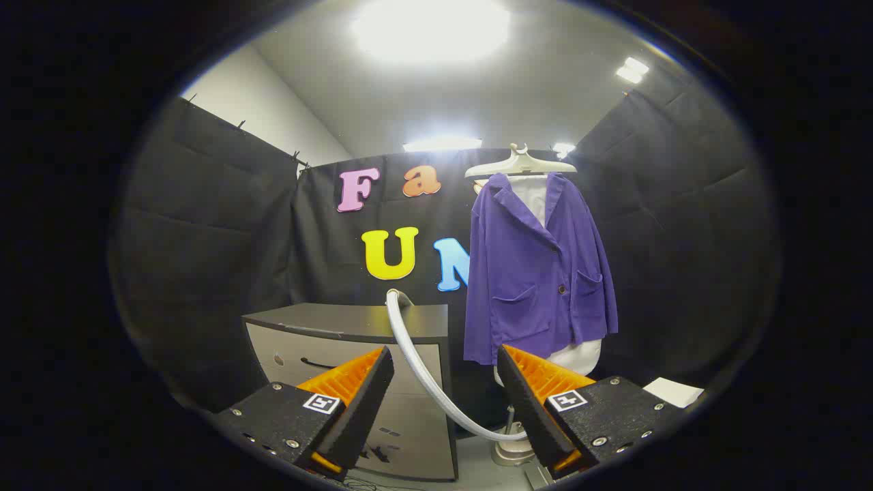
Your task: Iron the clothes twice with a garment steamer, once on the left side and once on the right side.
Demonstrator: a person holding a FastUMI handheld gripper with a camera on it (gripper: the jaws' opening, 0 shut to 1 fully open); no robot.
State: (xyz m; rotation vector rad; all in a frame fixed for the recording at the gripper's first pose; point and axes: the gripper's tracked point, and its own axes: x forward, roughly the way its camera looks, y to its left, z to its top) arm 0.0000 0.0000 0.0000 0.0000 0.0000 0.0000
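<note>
Jaws spread with nothing between them, the gripper [445, 372] faces the steamer hose [417, 361] and the purple jacket [535, 273] beyond on its hanger [520, 162], seemingly to fetch the steamer first.

Gripper [445, 372] fingers spread wide, holding nothing; hose [423, 372] between them, purple jacket [539, 273] hanging beyond.

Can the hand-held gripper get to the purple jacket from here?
Probably yes. The hand-held gripper is open and holds nothing; the purple jacket hangs beyond its fingers, with just the hose curving between them.
</note>
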